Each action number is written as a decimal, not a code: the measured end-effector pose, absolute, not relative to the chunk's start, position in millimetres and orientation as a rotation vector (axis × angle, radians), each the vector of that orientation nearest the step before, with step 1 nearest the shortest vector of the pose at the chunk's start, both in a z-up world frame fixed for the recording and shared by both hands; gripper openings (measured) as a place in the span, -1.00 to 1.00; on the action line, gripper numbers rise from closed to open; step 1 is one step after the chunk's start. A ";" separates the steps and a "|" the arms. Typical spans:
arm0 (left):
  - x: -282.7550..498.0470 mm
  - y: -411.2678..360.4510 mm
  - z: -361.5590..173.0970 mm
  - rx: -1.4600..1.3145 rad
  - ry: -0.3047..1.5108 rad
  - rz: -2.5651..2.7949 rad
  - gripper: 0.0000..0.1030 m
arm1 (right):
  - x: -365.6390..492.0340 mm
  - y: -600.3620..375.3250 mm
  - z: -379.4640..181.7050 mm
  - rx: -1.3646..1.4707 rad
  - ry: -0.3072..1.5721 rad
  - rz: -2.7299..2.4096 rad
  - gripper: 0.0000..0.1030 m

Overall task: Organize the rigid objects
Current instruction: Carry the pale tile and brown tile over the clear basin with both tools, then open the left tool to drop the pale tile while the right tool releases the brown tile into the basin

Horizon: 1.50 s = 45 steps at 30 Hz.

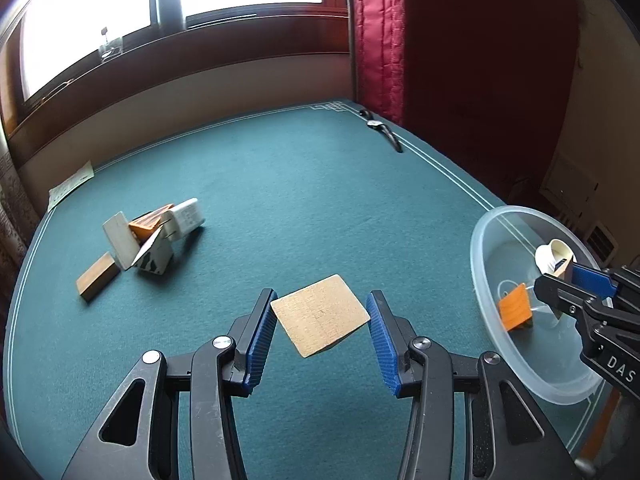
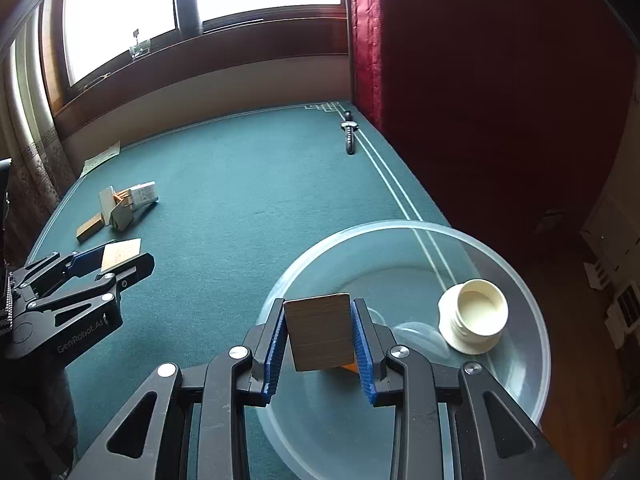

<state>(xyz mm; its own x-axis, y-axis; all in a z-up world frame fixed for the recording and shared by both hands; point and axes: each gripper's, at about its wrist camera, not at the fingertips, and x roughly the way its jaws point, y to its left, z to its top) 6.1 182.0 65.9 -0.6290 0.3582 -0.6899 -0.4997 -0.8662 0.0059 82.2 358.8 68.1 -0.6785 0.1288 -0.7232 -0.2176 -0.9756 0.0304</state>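
Observation:
My left gripper [image 1: 321, 296] is shut on a pale square wooden tile [image 1: 320, 320], pinched corner to corner and held above the green table. The right wrist view shows that gripper [image 2: 124, 254] at the left with the tile [image 2: 122, 252] in it. My right gripper [image 2: 319, 304] is shut on a darker wooden block [image 2: 320, 334] over the clear plastic bowl [image 2: 360, 232]. In the bowl lie an orange block [image 1: 516, 308] and a white round cap [image 2: 474, 314]. The right gripper [image 1: 558, 274] hangs over the bowl [image 1: 480, 280] in the left wrist view too.
A heap of blocks and a white box [image 1: 148, 236] lies at the table's left, with a brown block [image 1: 98, 276] beside it. A wristwatch [image 2: 349, 132] sits near the far right edge. A paper sheet [image 1: 70, 186] lies far left. A red curtain hangs to the right.

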 end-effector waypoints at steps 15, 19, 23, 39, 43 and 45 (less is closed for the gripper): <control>45.7 267.4 71.2 -0.909 0.382 2.257 -0.08 | 104.4 423.4 64.4 -1.094 0.236 2.589 -0.35; 52.3 280.4 70.8 -0.899 0.400 2.224 -0.08 | 105.6 433.3 64.9 -1.080 0.256 2.571 -0.35; 56.4 289.3 70.0 -0.893 0.411 2.202 -0.08 | 105.7 435.8 64.4 -1.075 0.261 2.563 -0.35; 54.3 287.3 68.1 -0.914 0.339 2.176 0.31 | 106.6 440.2 62.5 -1.051 0.269 2.541 -0.25; 50.5 281.2 67.7 -0.924 0.322 2.188 0.31 | 107.6 440.0 64.3 -1.035 0.264 2.542 -0.02; 49.0 276.4 67.2 -0.931 0.311 2.196 0.31 | 107.8 438.8 65.9 -1.025 0.255 2.541 -0.01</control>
